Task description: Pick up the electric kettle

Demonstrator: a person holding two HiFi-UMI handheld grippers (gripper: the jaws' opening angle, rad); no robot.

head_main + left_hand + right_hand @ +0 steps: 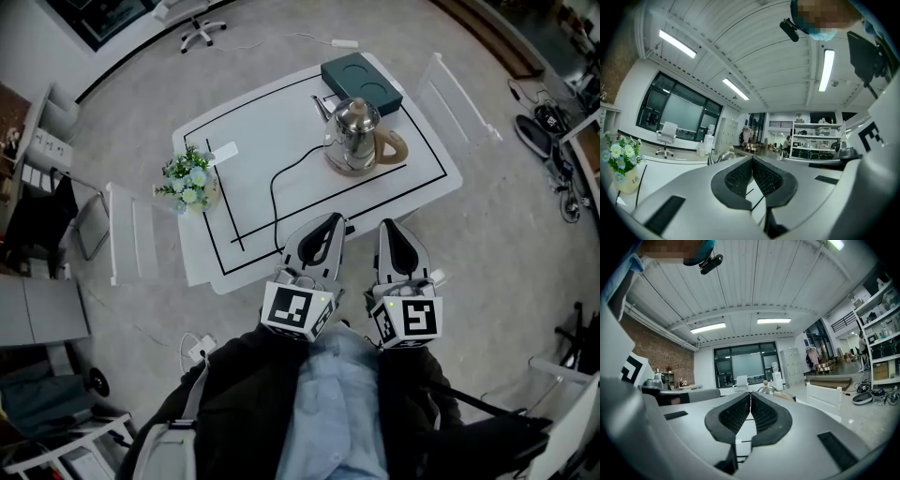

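Found kettle (354,133) upright, far right on surface (262,122). Noted left gripper (330,223) and right gripper (392,230) at near edge, fingers (739,177) clenched, empty. Judged approach stage; next needed: opening, reaching handle (398,148).

The bench (272,122) is white, ruled with thin black lines. The electric kettle (352,131) is mirror-bright silver with a tan handle. Behind it the flat box (361,82) looks dark green, perhaps teal. The flowers (187,178) are white and pale blue among green leaves. The left gripper (335,221) and the right gripper (388,226) are pale grey with black ribbed pads, and their cubes carry black-and-white square markers.
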